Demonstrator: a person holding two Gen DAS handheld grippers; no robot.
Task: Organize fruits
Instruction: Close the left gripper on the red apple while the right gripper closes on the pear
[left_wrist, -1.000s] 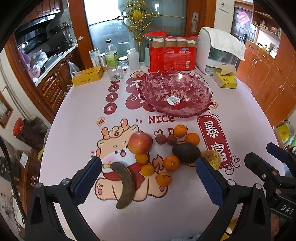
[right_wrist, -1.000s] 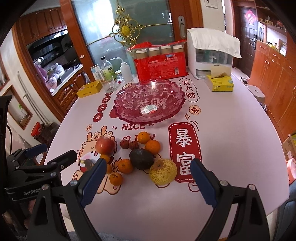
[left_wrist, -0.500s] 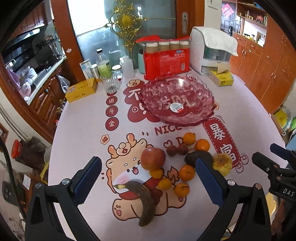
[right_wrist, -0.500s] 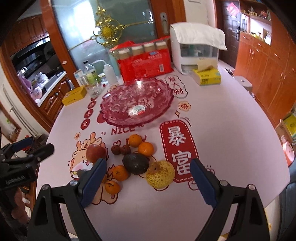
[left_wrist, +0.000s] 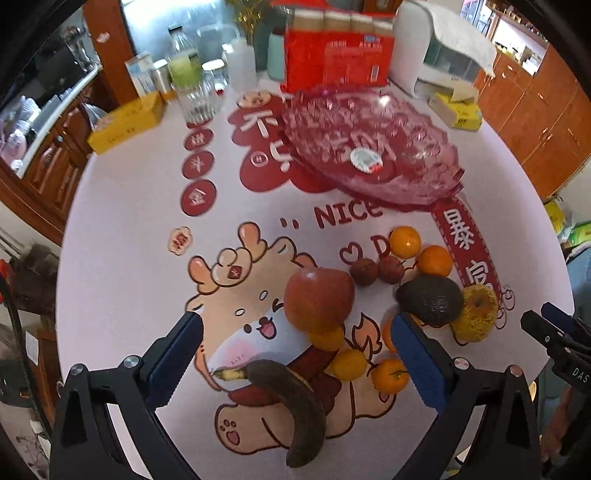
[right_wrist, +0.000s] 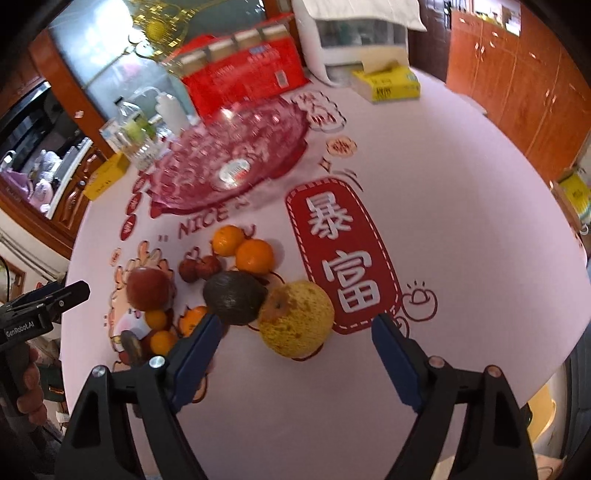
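Fruit lies in a cluster on the pink tablecloth in front of an empty pink glass bowl (left_wrist: 369, 147) (right_wrist: 229, 162). In the left wrist view, my left gripper (left_wrist: 295, 345) stands open above a red apple (left_wrist: 318, 297), a dark overripe banana (left_wrist: 295, 402) and small oranges (left_wrist: 349, 363). In the right wrist view, my right gripper (right_wrist: 295, 347) hangs just before a spotted yellow pear (right_wrist: 295, 317), its jaws closing but apart from it. A dark avocado (right_wrist: 234, 297) (left_wrist: 430, 299) lies beside the pear (left_wrist: 474, 314). Two oranges (right_wrist: 255, 254) and two small brown fruits (right_wrist: 201, 267) lie behind.
A red carton pack (left_wrist: 336, 55), bottles and a glass (left_wrist: 192, 92), yellow boxes (left_wrist: 125, 122) (right_wrist: 386, 83) and a white appliance (left_wrist: 443, 48) stand at the table's far side. Wooden cabinets (right_wrist: 517, 92) stand to the right. A hand (right_wrist: 29, 387) holds the left gripper.
Both grippers have come down closer to the fruit. The left one shifted so the apple and banana sit between its fingers. The right one neared the pear and its jaws narrowed slightly.
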